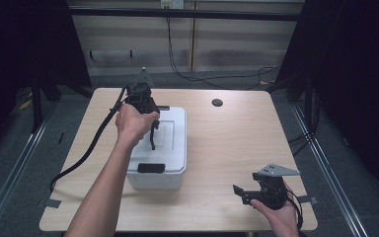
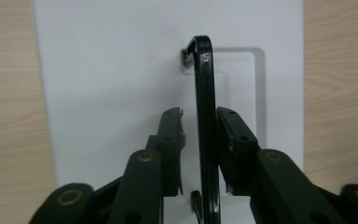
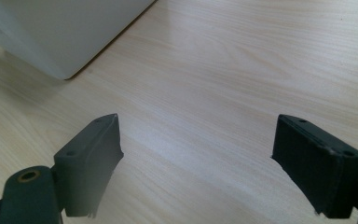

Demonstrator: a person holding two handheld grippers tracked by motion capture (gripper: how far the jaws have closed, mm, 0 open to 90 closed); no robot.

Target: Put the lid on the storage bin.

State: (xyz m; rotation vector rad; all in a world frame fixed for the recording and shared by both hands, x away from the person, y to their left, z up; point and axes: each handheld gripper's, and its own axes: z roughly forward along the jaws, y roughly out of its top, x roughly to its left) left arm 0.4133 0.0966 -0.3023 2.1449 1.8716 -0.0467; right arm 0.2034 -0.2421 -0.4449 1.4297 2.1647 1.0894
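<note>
Left gripper at the box handle

The left gripper straddles the raised black handle, one jaw touching, not yet clamped. The white box sits at nine o'clock on the table; the right gripper, at five o'clock, gapes empty.

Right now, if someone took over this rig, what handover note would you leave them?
Left gripper: over the white box, jaws either side of its raised black handle, one pad touching, a slight gap at the other; not fully clamped.
Right gripper: open, holding nothing, low over the bare table near the front right edge.
Box: lid on, sitting left of the table's centre.
Done: handle stood up and straddled.
Left: probably close on the handle, then lift or move the box.
</note>
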